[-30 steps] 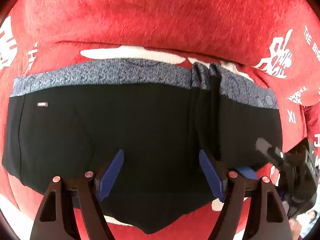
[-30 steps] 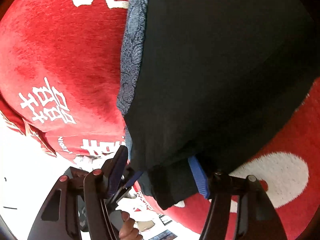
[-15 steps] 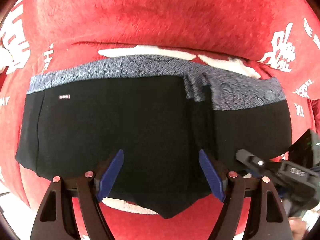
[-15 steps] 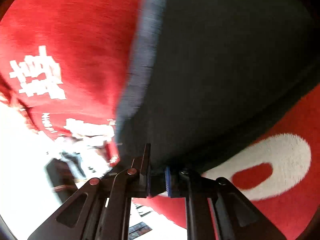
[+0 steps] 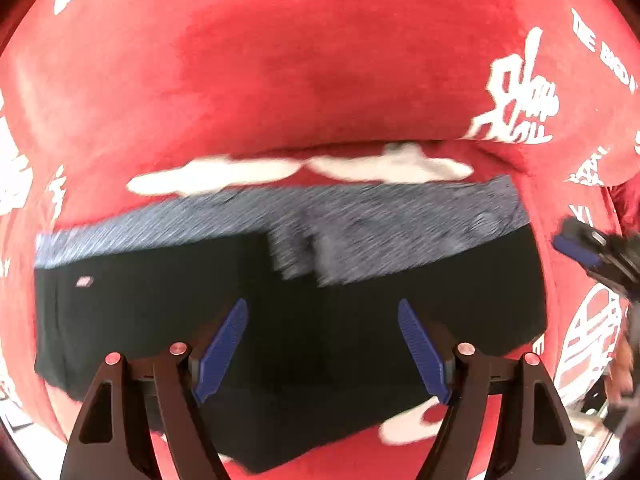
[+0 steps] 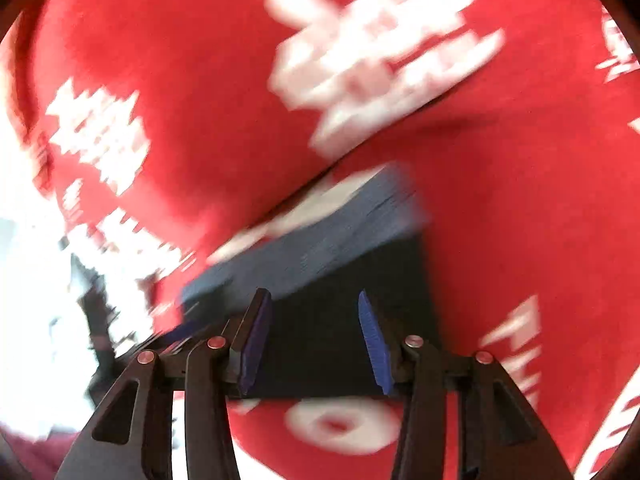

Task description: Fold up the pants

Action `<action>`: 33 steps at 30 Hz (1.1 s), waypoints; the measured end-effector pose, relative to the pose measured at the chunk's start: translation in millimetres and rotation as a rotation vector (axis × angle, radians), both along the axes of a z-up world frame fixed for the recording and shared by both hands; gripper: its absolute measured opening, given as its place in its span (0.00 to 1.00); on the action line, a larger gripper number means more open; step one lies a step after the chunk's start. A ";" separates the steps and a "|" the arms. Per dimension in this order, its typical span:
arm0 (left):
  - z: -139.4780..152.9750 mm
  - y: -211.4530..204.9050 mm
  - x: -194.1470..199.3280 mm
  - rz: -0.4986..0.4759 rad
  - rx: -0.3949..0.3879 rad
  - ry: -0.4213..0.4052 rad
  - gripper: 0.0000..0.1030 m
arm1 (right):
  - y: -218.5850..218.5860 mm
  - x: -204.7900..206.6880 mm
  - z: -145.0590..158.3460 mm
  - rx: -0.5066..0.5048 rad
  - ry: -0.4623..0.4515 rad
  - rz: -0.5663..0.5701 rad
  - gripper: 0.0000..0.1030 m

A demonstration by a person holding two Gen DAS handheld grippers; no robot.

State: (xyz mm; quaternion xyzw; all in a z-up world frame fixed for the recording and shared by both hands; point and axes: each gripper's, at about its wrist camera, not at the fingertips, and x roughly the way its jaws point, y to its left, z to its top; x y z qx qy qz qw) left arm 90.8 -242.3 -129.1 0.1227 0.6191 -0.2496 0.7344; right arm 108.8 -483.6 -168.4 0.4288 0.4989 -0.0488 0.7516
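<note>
Pants (image 5: pixel 288 320): black, grey waistband, folded flat on red blanket (image 5: pixel 320 80)
Left gripper (image 5: pixel 322 344): spread, empty
Right gripper (image 6: pixel 316 338): spread, empty

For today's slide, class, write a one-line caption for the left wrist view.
Open left gripper hovers over black pants with a grey waistband, lying on a red blanket.

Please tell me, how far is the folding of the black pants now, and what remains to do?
Done: the black pants lie folded on the red blanket, with the right part of the grey waistband doubled over the middle. In hand: nothing; the left gripper and the right gripper are both open above the cloth. Left: probably another fold, or smoothing, though blur hides the details.
</note>
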 end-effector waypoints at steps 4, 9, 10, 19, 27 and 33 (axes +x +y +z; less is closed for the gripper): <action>-12.8 -43.7 0.2 -0.019 -0.021 -0.006 0.77 | -30.3 19.1 -51.8 0.065 0.071 -0.008 0.49; -30.6 -63.3 -2.0 -0.023 0.021 -0.010 0.77 | -15.4 39.2 -72.9 0.111 0.118 0.082 0.42; -34.9 -61.4 -3.4 -0.032 0.037 -0.014 0.77 | -9.8 42.1 -64.0 0.087 0.110 0.115 0.41; -39.9 -57.6 -20.6 -0.139 0.123 -0.083 0.77 | 18.6 51.3 -55.4 -0.218 0.238 0.160 0.69; -30.6 -1.8 -24.5 -0.080 0.119 -0.050 0.77 | 37.0 -12.1 -20.7 -0.225 0.233 0.040 0.77; -21.2 15.8 -42.5 -0.119 0.127 -0.060 0.77 | 39.6 -52.7 -19.6 -0.193 0.276 -0.060 0.77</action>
